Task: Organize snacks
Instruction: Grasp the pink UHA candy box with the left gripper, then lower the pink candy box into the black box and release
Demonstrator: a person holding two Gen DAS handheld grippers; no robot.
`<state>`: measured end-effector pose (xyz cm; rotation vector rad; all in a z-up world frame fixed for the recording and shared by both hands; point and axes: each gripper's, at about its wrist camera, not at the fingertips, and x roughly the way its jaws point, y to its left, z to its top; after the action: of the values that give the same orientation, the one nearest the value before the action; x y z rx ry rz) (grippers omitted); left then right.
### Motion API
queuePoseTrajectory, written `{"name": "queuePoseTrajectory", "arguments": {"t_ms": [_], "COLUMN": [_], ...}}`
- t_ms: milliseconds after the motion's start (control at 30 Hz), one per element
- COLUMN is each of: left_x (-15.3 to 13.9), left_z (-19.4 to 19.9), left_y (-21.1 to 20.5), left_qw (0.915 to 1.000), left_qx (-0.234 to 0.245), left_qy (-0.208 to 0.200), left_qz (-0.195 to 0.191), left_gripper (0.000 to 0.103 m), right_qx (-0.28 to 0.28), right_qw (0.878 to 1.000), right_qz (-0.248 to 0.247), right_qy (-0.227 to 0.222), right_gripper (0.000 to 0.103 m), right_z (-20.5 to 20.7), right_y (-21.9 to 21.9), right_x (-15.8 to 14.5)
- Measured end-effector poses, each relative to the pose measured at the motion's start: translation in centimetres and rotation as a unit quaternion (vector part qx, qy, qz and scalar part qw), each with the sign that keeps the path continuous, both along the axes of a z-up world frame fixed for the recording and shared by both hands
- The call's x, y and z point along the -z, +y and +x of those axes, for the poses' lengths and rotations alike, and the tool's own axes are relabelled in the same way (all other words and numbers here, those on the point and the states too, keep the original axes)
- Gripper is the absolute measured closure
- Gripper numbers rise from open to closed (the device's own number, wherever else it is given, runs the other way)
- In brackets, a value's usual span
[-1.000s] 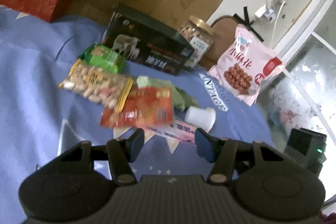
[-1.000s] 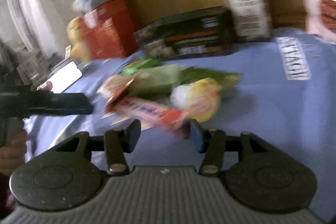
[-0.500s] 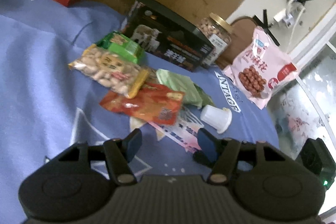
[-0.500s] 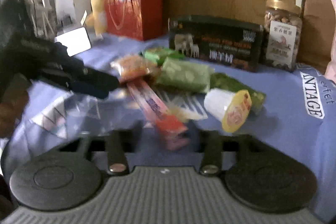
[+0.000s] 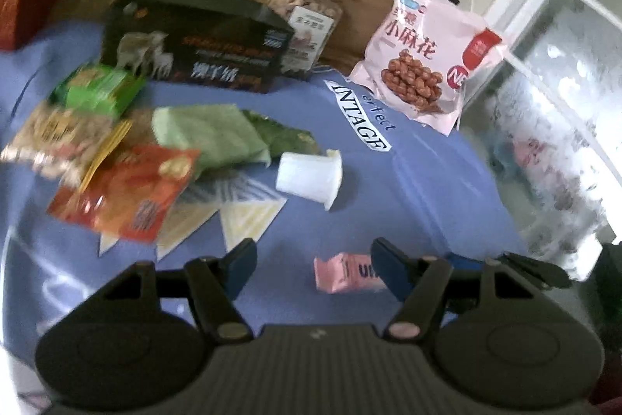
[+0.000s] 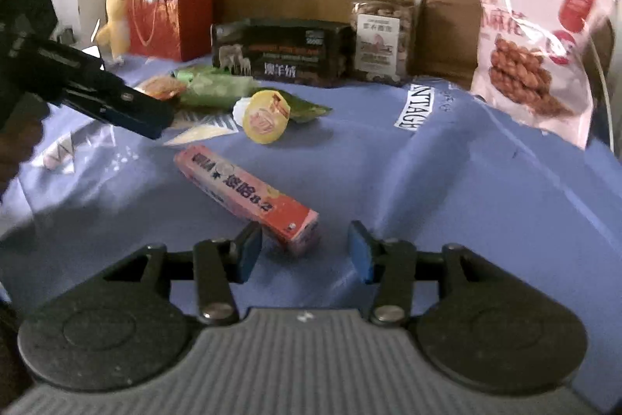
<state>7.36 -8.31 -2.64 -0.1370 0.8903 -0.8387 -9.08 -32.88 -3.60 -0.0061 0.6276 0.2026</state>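
A long pink and orange snack box (image 6: 245,195) lies flat on the blue cloth (image 6: 447,189), apart from the heap. Its near end sits between the fingertips of my right gripper (image 6: 304,251), close to the left pad, and neither pad presses on it. Those jaws are opening. In the left wrist view the same box (image 5: 346,273) shows beside the right fingertip of my left gripper (image 5: 315,263), lying on the cloth below. The left jaws are also opening, with nothing gripped. The left gripper (image 6: 116,100) reaches in from the left in the right wrist view.
A white cup with a yellow lid (image 6: 266,117) lies on its side by green packets (image 5: 210,133), a red packet (image 5: 128,193) and a peanut bag (image 5: 50,139). Behind stand a black box (image 6: 280,51), a jar (image 6: 383,34), a pink bag (image 6: 536,45) and a red gift bag (image 6: 171,18).
The pink box, blurred between the right jaws half a second ago, now rests on the cloth and the right jaws stand wider. The left gripper has swung right and opened wider.
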Motion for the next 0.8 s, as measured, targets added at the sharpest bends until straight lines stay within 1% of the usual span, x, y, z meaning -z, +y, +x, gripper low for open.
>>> {"name": "queuePoseTrajectory", "arguments": {"t_ms": [67, 100, 167, 200, 233, 267, 300, 333, 367, 400, 533, 600, 700, 800], "left_x": [0.0, 0.1, 0.3, 0.5, 0.9, 1.3, 1.4, 1.3, 1.1, 0.9, -0.9, -2.2, -4.9, -7.7], "left_z": [-0.2, -0.3, -0.5, -0.6, -0.6, -0.5, -0.7, -0.9, -1.0, -1.1, -0.4, 0.3, 2.1, 5.1], "left_y": [-0.7, -1.0, -1.6, -1.8, -2.3, -2.8, -3.0, -3.3, -3.5, -3.5, -2.0, -1.0, 0.2, 1.0], "left_qw": [0.9999, 0.9997, 0.9991, 0.9987, 0.9981, 0.9974, 0.9975, 0.9980, 0.9981, 0.9982, 0.9994, 0.9999, 0.9990, 0.9942], "left_qx": [0.008, 0.015, 0.027, 0.030, 0.033, 0.038, 0.035, 0.035, 0.038, 0.038, 0.020, 0.003, -0.027, -0.059], "left_qy": [0.003, 0.009, 0.027, 0.038, 0.049, 0.059, 0.058, 0.048, 0.040, 0.036, 0.026, 0.010, -0.034, -0.088], "left_qz": [0.014, 0.017, 0.015, 0.015, 0.016, 0.019, 0.017, 0.022, 0.029, 0.029, 0.004, -0.009, -0.015, -0.017], "left_gripper": [0.037, 0.041, 0.042, 0.050, 0.055, 0.063, 0.063, 0.063, 0.064, 0.064, 0.065, 0.065, 0.065, 0.065], "right_qx": [-0.008, -0.012, -0.016, -0.017, -0.019, -0.021, -0.021, -0.017, -0.006, 0.004, 0.008, 0.000, -0.009, -0.018], "right_qw": [1.000, 1.000, 1.000, 0.999, 0.999, 0.999, 0.999, 0.999, 0.999, 0.998, 0.999, 0.999, 0.995, 0.990], "right_qz": [0.002, -0.002, -0.020, -0.028, -0.031, -0.033, -0.035, -0.039, -0.050, -0.058, -0.012, -0.005, -0.014, -0.014], "right_qy": [-0.008, -0.011, -0.016, -0.018, -0.019, -0.019, -0.018, -0.018, -0.021, -0.022, -0.034, -0.054, -0.093, -0.136], "right_gripper": [0.052, 0.052, 0.052, 0.052, 0.052, 0.052, 0.054, 0.057, 0.066, 0.066, 0.066, 0.066, 0.066, 0.066], "right_z": [-0.5, -0.5, -0.3, 0.0, 0.1, 0.2, 0.3, 0.4, 0.5, 0.6, 1.1, 2.0, 4.2, 8.3], "right_y": [0.6, 0.7, 1.3, 1.5, 1.6, 1.5, 1.6, 1.6, 1.8, 1.8, 1.5, 1.9, 3.4, 4.5], "right_x": [0.2, 0.3, 0.5, 0.6, 0.6, 0.7, 0.7, 0.7, 0.7, 0.6, -0.7, -1.8, -3.3, -4.9]}}
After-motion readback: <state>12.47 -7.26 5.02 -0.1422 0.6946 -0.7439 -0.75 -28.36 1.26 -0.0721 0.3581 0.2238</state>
